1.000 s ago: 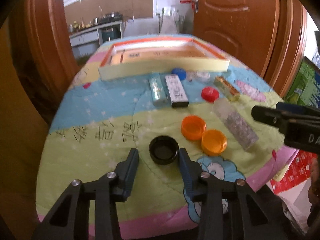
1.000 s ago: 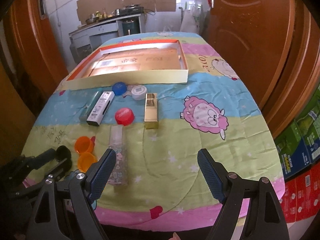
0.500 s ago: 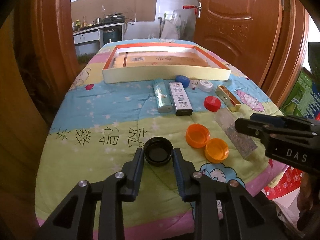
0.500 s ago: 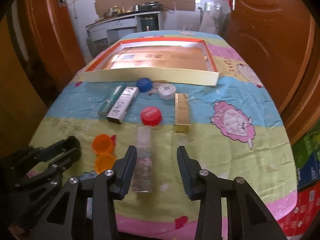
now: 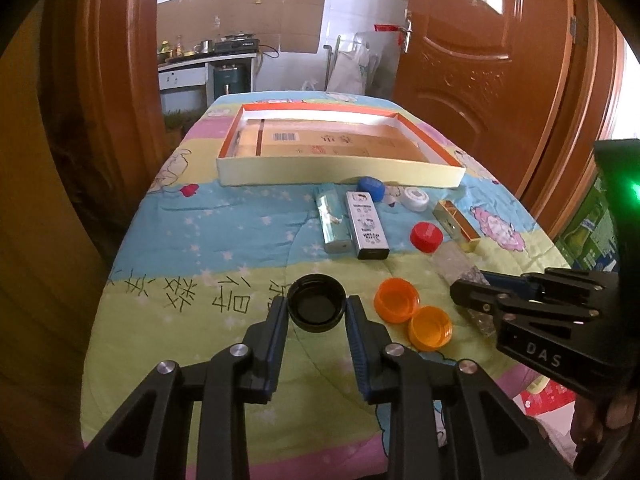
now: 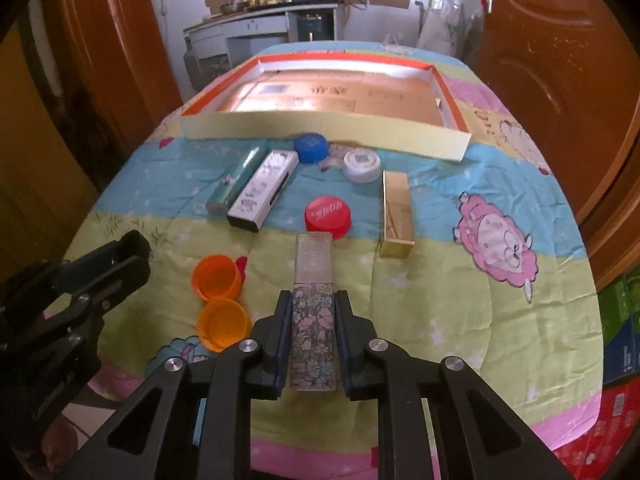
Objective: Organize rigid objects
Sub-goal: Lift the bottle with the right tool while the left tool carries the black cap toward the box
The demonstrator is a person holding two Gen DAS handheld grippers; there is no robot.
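On a cartoon-print quilt (image 6: 460, 292), the right gripper (image 6: 313, 312) pinches a clear floral-patterned box (image 6: 313, 312) between its pads, the box's long axis running straight ahead toward a shallow orange-rimmed tray (image 6: 320, 130). The left gripper (image 5: 317, 312) clamps an upturned black cap (image 5: 316, 303). The tray holds only flattened cardboard (image 6: 332, 98).

Brown wooden doors (image 5: 472, 60) stood open on both sides. Beyond them a white tiled wall (image 5: 360, 12) carried cardboard sheets (image 5: 304, 20), above a counter (image 6: 256, 24) with a stove (image 5: 236, 44) and pots. Daylight lit the room.
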